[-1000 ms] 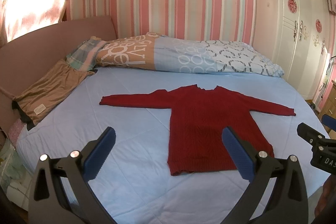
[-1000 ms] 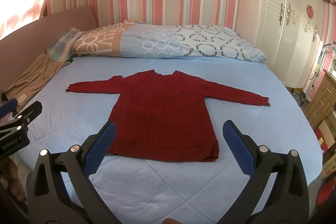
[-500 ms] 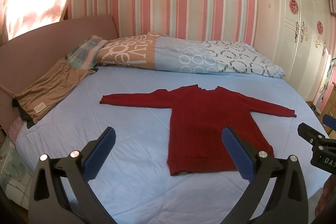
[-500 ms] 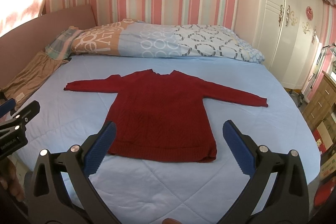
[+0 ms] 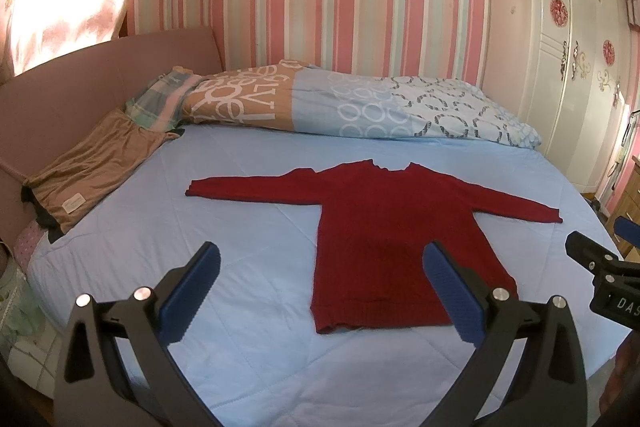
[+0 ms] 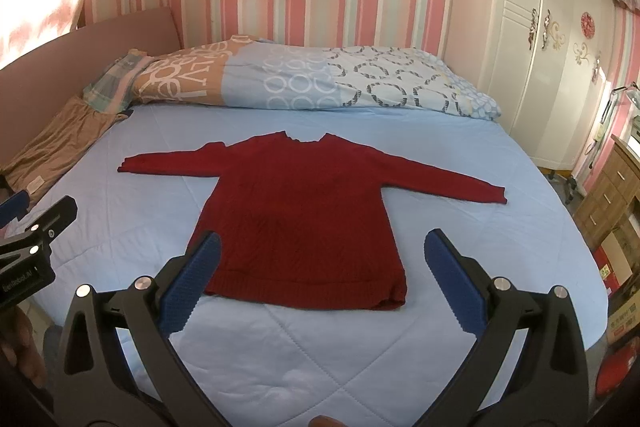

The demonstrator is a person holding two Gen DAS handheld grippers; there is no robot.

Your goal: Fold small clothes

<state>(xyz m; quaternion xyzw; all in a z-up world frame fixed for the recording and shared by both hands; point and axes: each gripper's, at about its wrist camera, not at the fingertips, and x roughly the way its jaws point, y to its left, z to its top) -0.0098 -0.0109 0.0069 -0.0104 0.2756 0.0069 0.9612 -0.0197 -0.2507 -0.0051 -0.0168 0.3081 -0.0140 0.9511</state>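
Red knit sweater [image 5: 396, 239], laid flat and face-up on the pale blue bed [image 5: 248, 235], is shown with both sleeves spread toward the bed's side edges and its hem toward the near edge. Its long axis, neck to hem, is seen to run from the pillow end to the near edge, so the garment lies straight ahead of both tongs. Left tongs [image 5: 320, 291] are held wide open and grip nothing; the hem's left corner is seen between the two blue pads, with most of the body lying toward the right pad. Right tongs [image 6: 320, 279] are likewise open and unloaded, with the hem spanning almost the whole gap between the pads. Neither pair touches the cloth. By position, the left sleeve cuff [image 5: 196, 190] is judged the nearer reach for the left tongs, and the right sleeve cuff [image 6: 496, 194] for the right. Bare quilt is seen all round the sweater, so room for folding inward is judged ample. A folded duvet [image 5: 360, 107] along the head end and a brown garment [image 5: 92, 171] at the far left corner lie well apart from it.
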